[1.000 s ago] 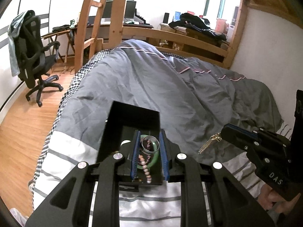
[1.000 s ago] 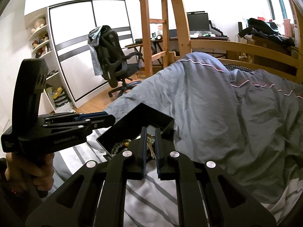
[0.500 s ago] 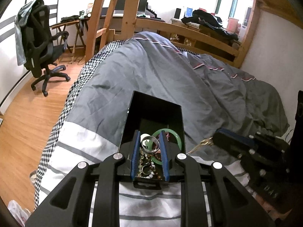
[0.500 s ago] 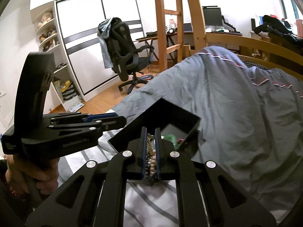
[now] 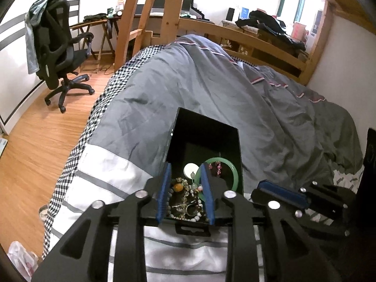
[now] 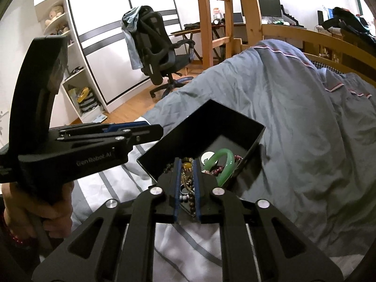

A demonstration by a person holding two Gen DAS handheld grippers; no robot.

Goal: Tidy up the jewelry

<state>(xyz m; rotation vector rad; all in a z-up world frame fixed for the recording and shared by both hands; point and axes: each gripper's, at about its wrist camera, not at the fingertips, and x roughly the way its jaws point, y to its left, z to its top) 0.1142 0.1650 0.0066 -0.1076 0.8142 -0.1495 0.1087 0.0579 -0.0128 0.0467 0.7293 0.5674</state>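
A black open box (image 5: 205, 122) (image 6: 212, 108) stands on the bed. In it lie a green bangle (image 5: 233, 167) (image 6: 226, 162), pink beads (image 5: 217, 166), a white disc (image 5: 189, 169) and a heap of bead bracelets (image 5: 184, 197) (image 6: 187, 183). My left gripper (image 5: 185, 171) hovers over the box's near end. Its jaws are opening, and the beads lie loose in the box below the gap. My right gripper (image 6: 187, 164) hangs over the same heap from the other side. Its jaws are also opening, and the pads press on nothing. Each gripper shows in the other's view: right gripper (image 5: 279, 193), left gripper (image 6: 131, 127).
A grey duvet (image 5: 211, 82) covers the bed, with a white striped sheet (image 5: 105, 164) at the near end. A black office chair (image 5: 61, 47) stands on the wood floor at the left. Behind are wooden ladder posts (image 5: 131, 23), a bed rail (image 5: 258, 40) and a shelf unit (image 6: 77, 89).
Both grippers sank over the box and their jaws widened. The silver ring and beads left the left jaws; the gold chain left the right jaws. They now lie in the box.
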